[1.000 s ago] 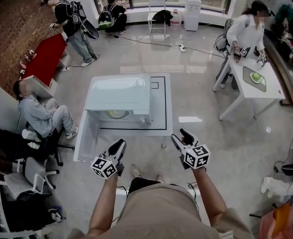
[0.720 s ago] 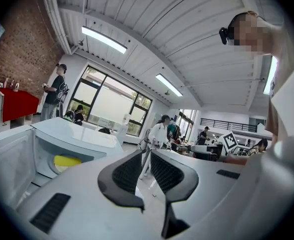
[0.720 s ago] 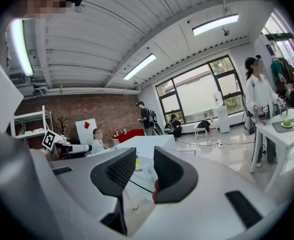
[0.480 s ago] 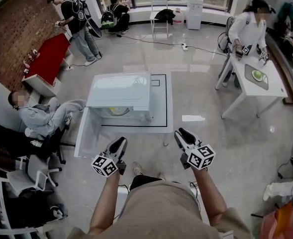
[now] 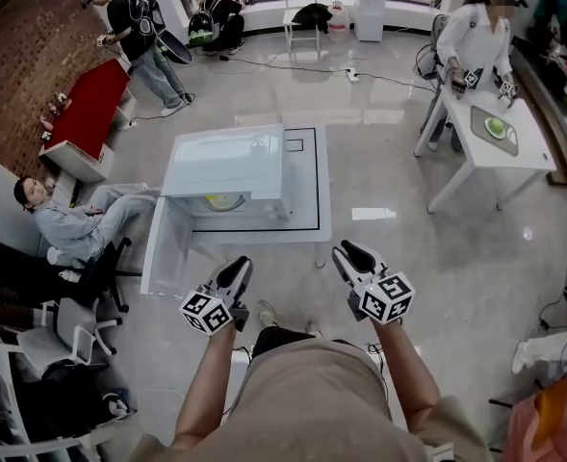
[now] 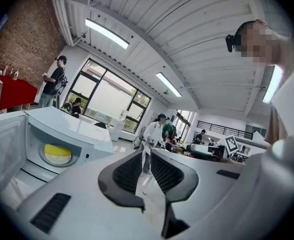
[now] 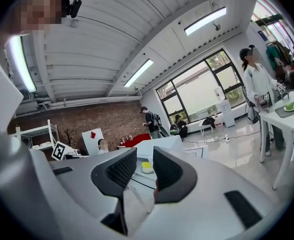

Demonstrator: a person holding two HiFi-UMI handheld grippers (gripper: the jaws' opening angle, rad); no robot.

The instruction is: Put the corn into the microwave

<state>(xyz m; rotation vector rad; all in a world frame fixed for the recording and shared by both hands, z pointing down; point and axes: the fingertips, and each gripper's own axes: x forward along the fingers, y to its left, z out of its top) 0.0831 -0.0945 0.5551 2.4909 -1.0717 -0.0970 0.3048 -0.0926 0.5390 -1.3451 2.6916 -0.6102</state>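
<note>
The white microwave (image 5: 230, 166) stands on a low white table (image 5: 307, 191) with its door (image 5: 167, 248) swung open to the left. The yellow corn (image 5: 223, 201) lies inside on the turntable, and it also shows in the left gripper view (image 6: 57, 153) and the right gripper view (image 7: 146, 167). My left gripper (image 5: 235, 266) hangs in front of the table, its jaws a narrow gap apart and empty (image 6: 147, 156). My right gripper (image 5: 346, 251) hovers beside it off the table's front right corner. Its jaws have just been closing, a gap remains, and nothing is between them (image 7: 145, 154).
A person sits on a chair (image 5: 62, 219) left of the open door. A red table (image 5: 90, 109) stands far left. At the right a person stands at a white desk (image 5: 500, 142). A sheet of paper (image 5: 372, 214) lies on the floor right of the low table.
The right gripper's jaws have come much closer together with nothing between them. Both grippers have edged a little toward the table.
</note>
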